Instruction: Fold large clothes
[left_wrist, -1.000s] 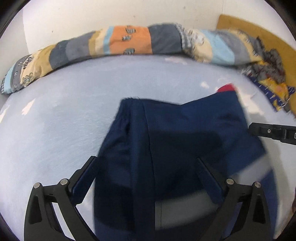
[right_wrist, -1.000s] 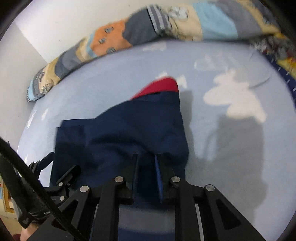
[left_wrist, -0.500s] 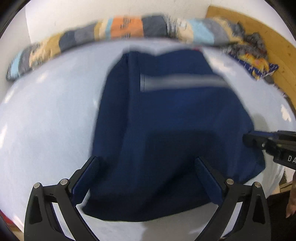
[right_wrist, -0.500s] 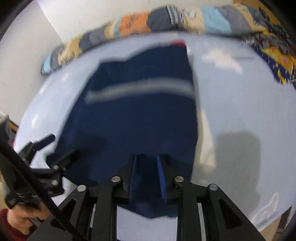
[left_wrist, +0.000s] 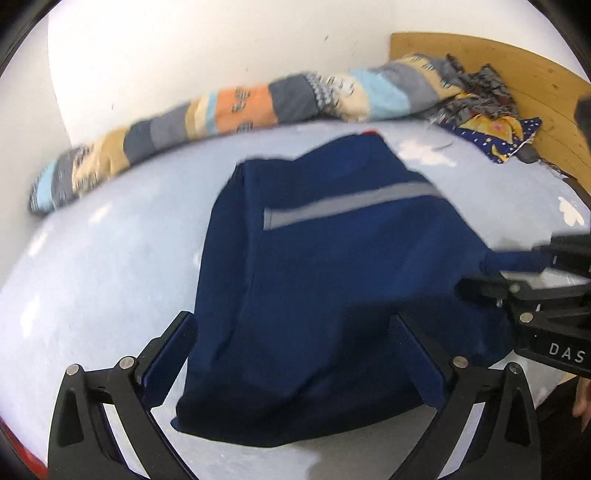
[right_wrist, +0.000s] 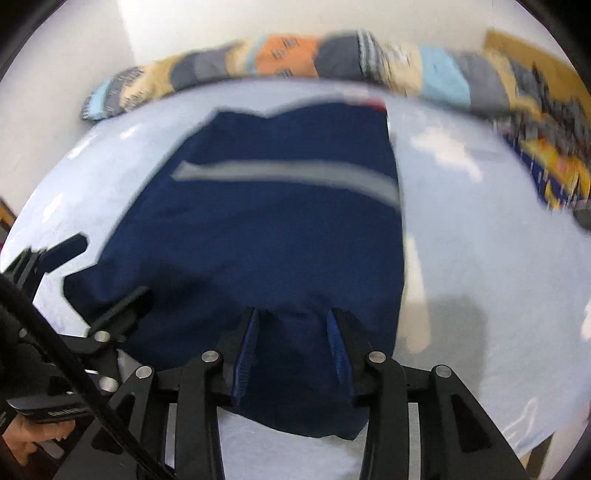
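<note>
A navy garment (left_wrist: 332, 295) with a grey stripe (left_wrist: 351, 201) lies flat on the pale blue bed (left_wrist: 92, 277) — near edge toward the grippers. The left gripper (left_wrist: 295, 354) stands wide over the near hem. The right gripper (right_wrist: 291, 347) is opening — cloth between its fingers, pads apart from it.

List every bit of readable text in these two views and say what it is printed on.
"DAS", white letters cut off by the frame edge, on the black body of the right claw in the left wrist view.
A small pale label on the left claw body in the right wrist view: too blurred to read.
Dark marks on the orange patch of the patchwork quilt: too small to tell whether they are text.
</note>
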